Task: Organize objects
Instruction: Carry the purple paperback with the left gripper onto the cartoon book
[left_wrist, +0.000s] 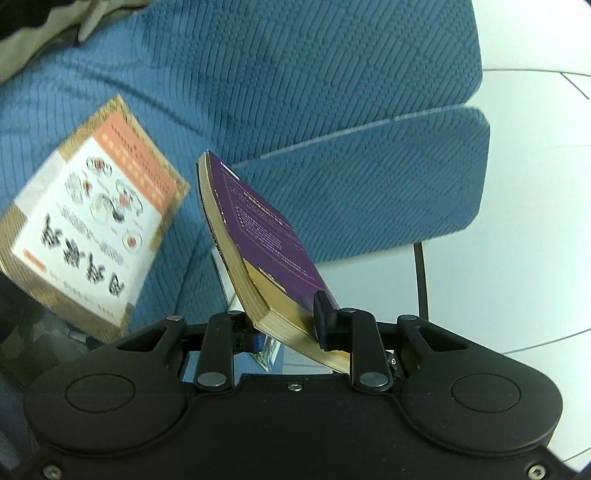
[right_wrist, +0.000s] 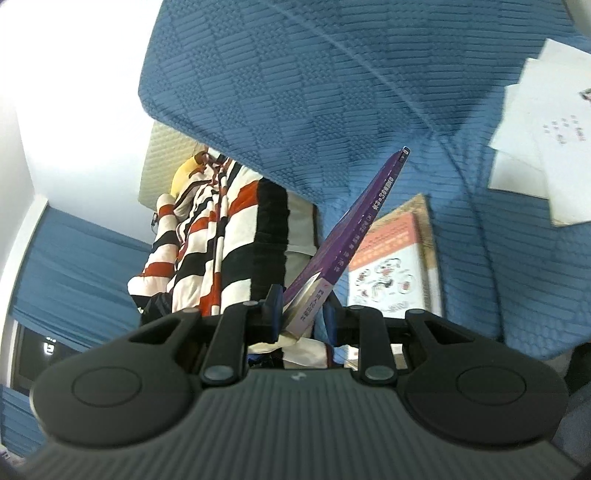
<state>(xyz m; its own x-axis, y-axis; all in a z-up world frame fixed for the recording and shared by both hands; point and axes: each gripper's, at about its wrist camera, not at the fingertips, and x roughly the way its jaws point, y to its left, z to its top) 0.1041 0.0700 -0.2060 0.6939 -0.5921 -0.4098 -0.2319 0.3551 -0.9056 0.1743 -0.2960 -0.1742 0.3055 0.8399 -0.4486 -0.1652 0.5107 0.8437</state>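
1. My left gripper (left_wrist: 288, 328) is clamped on the purple book (left_wrist: 258, 229) at its near corner, pages facing left.
2. My right gripper (right_wrist: 301, 317) pinches the same book (right_wrist: 351, 229) at its spine end.
3. It hangs above the blue sofa (left_wrist: 295, 74), long axis pointing away from both grippers.
4. The orange-and-white book (left_wrist: 96, 210) lies flat, left of it.

The left gripper (left_wrist: 288, 326) is clamped on the lower corner of a purple book (left_wrist: 266, 236), which slants up toward eleven o'clock. The right gripper (right_wrist: 301, 317) pinches the same book, which slants toward one o'clock.
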